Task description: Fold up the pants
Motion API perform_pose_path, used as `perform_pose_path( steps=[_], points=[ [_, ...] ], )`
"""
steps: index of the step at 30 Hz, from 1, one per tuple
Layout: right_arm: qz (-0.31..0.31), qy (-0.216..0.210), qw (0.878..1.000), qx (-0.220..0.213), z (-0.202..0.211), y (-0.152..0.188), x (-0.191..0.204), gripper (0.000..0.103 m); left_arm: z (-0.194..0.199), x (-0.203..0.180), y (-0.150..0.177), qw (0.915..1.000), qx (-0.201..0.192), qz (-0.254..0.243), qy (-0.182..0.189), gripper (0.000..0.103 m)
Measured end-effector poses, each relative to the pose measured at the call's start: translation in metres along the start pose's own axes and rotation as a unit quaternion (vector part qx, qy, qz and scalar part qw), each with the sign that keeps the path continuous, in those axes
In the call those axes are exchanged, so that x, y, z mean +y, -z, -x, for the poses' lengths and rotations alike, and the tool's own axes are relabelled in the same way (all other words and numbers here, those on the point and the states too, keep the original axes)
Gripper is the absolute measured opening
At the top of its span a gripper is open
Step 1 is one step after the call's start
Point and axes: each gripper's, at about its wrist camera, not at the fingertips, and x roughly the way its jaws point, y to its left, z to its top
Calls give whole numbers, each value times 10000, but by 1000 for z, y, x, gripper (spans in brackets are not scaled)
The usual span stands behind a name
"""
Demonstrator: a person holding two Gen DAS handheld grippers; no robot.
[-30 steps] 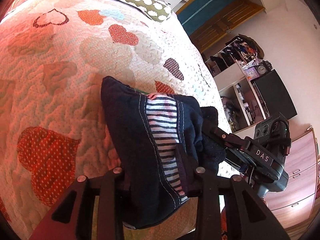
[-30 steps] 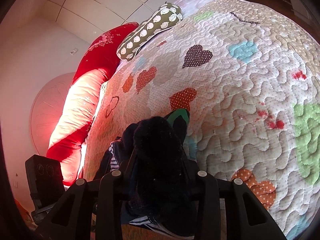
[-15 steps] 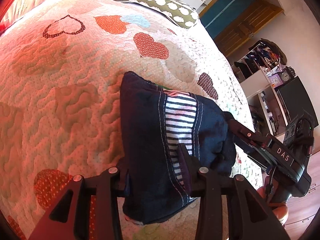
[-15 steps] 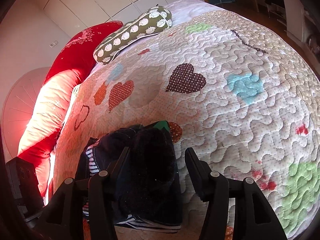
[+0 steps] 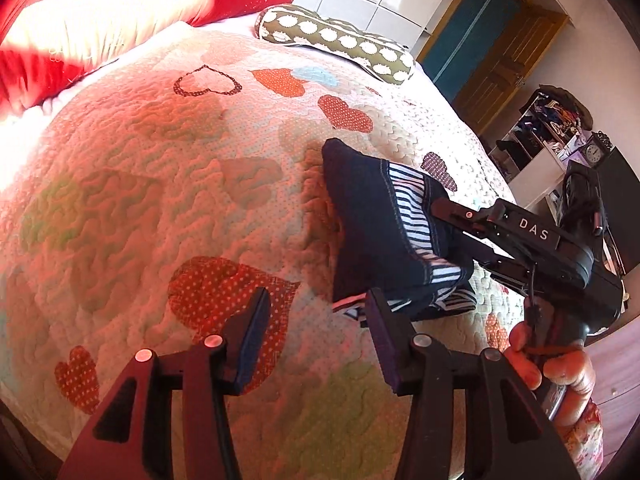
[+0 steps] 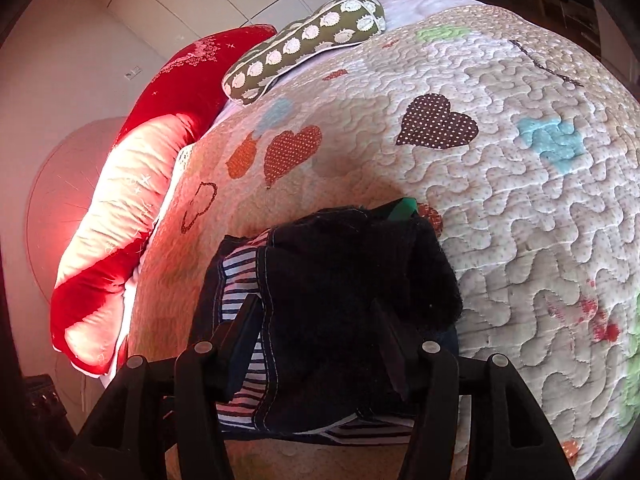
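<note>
At far left, beyond the quilt [image 5: 132,184], I see a red cushion [image 5: 92,12] and, further right, a green bolster with white spots [image 5: 336,42]; both lie well apart from the work, leaving me an open patch of bed to fold on.

My left gripper [image 5: 312,344] hovers over the near part of the quilt with its jaws spread wide and nothing between them. I judge it has no hold on the cloth because the bundle no longer needs support from this side.

Just to its right lie the pants [image 5: 376,232], dark denim with a striped lining, folded into a compact bundle that rests on the quilt near the bed's right edge. The stripes show where the cloth is turned back on itself.

On the right, my right gripper [image 6: 316,344] sits over the bundle from the near side. Its fingers [image 6: 240,340] straddle the top layer of the pants [image 6: 340,288] with the jaws spread; whether the pads press the cloth I cannot tell. I read this placement as steadying the fold. The fold looks nearly complete.
</note>
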Motion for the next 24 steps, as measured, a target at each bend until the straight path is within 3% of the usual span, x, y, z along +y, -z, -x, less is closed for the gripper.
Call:
perform_pose_path(
  steps=[6, 9, 17, 19, 24],
  points=[
    [121, -39, 9988, -475, 53, 17, 11, 65, 44, -6, 14, 9971, -659, -130, -354, 55],
    [223, 232, 9972, -677, 80, 40, 14, 65, 68, -17, 23, 9916, -1099, -283, -627, 61],
    [345, 459, 9907, -1233, 139, 107, 16, 67, 142, -55, 56, 9568, -2539, -695, -1236, 94],
    [398, 459, 9894, -1316, 152, 119, 20, 70, 155, -62, 63, 9520, -2708, -695, -1246, 97],
    [594, 644, 9852, -1476, 174, 143, 28, 72, 174, -75, 79, 9508, -2730, -713, -1279, 99]
  ],
)
